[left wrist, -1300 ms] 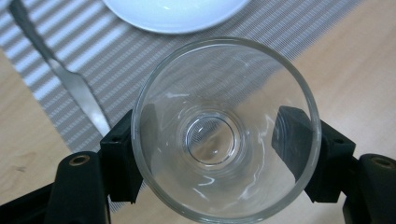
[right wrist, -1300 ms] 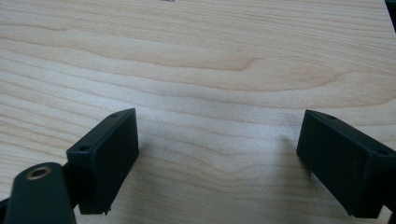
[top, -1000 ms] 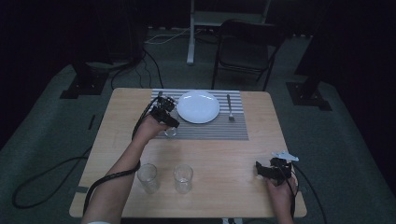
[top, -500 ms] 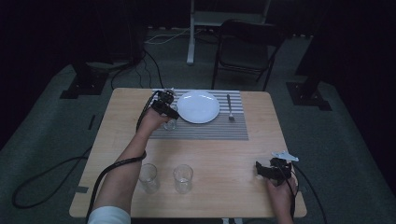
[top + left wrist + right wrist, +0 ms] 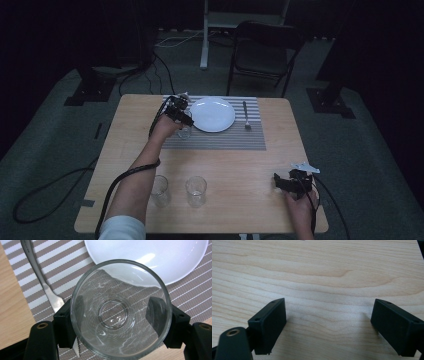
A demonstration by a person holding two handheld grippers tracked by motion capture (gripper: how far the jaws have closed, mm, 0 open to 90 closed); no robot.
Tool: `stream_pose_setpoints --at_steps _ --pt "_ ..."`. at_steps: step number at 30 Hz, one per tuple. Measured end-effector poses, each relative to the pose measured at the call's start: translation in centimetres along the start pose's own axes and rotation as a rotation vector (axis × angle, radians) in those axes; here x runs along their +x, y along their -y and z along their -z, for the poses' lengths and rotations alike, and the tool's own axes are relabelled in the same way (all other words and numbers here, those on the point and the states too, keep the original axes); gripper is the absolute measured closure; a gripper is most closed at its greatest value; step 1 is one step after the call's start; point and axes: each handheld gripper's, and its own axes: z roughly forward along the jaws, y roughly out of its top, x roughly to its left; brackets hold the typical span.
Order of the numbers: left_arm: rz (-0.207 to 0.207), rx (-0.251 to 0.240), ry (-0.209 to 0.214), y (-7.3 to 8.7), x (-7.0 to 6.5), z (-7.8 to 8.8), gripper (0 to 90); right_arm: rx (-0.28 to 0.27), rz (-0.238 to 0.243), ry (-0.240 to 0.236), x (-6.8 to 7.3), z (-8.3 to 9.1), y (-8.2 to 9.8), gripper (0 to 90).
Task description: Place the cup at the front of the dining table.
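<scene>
A clear drinking glass (image 5: 121, 310) stands upright between the jaws of my left gripper (image 5: 117, 317), whose pads press on its sides. In the high view the left gripper (image 5: 182, 125) holds this glass (image 5: 184, 132) over the striped placemat (image 5: 220, 140), just left of the white plate (image 5: 212, 114). Whether the glass base touches the mat I cannot tell. The plate's rim (image 5: 150, 255) lies close beyond the glass. My right gripper (image 5: 329, 322) stands open over bare wood at the table's front right (image 5: 281, 183).
A fork (image 5: 246, 116) lies on the mat right of the plate. A metal utensil (image 5: 40, 275) lies on the mat beside the held glass. Two more glasses (image 5: 160, 190) (image 5: 196, 191) stand near the front edge. A chair (image 5: 262, 55) stands beyond the table.
My left gripper has carried the glass a little toward the table's far side and slightly lower, beside the plate. The right gripper has kept still.
</scene>
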Motion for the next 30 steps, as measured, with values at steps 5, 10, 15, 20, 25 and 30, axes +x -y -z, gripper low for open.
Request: stream_pose_setpoints --at_steps 5,10,15,20,25,30 --pt "0.009 0.001 -0.025 0.5 -0.3 -0.1 23.7 0.0 0.0 0.001 0.0 0.0 0.0 12.6" --pt "0.022 0.03 0.0 1.0 -0.3 -0.4 6.2 0.0 0.0 0.001 0.0 0.0 0.0 12.6" --pt "0.029 0.03 0.03 1.6 -0.1 -0.4 0.1 0.0 0.0 0.001 0.0 0.0 0.0 12.6" --pt "0.022 -0.006 0.044 2.7 -0.1 -0.1 0.2 0.0 0.0 0.001 0.0 0.0 0.0 12.6" --pt "-0.01 -0.026 0.035 4.3 -0.1 0.3 0.2 0.0 0.0 0.001 0.0 0.0 0.0 12.6" --pt "0.008 -0.02 0.05 5.2 0.3 0.6 0.2 0.0 0.0 0.001 0.0 0.0 0.0 12.6"
